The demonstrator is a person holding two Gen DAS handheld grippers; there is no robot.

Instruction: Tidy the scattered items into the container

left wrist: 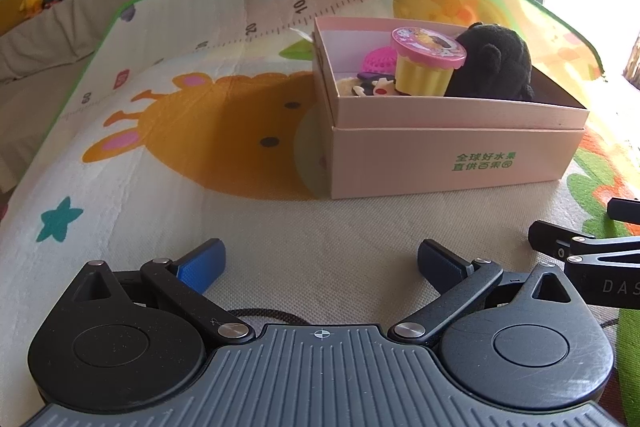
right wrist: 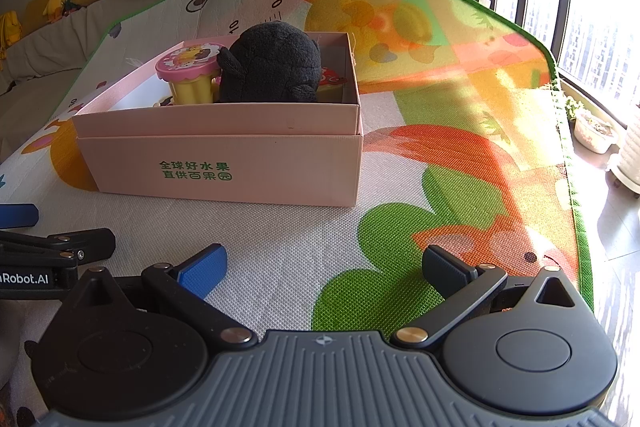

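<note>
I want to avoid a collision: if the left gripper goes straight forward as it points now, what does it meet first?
Probably the near wall of the pink box. The left gripper is open over bare mat, though depth is uncertain.

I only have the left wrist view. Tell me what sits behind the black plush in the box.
Observer: From the right wrist view, a red and white item lies in the pink box at the far side of the black plush.
Operator: Report my right claw.
Observer: The right claw is open and holds nothing, low over the play mat.
Operator: Check the mat right of the box.
Observer: No loose toy shows there; a window lies beyond the mat's edge.
</note>
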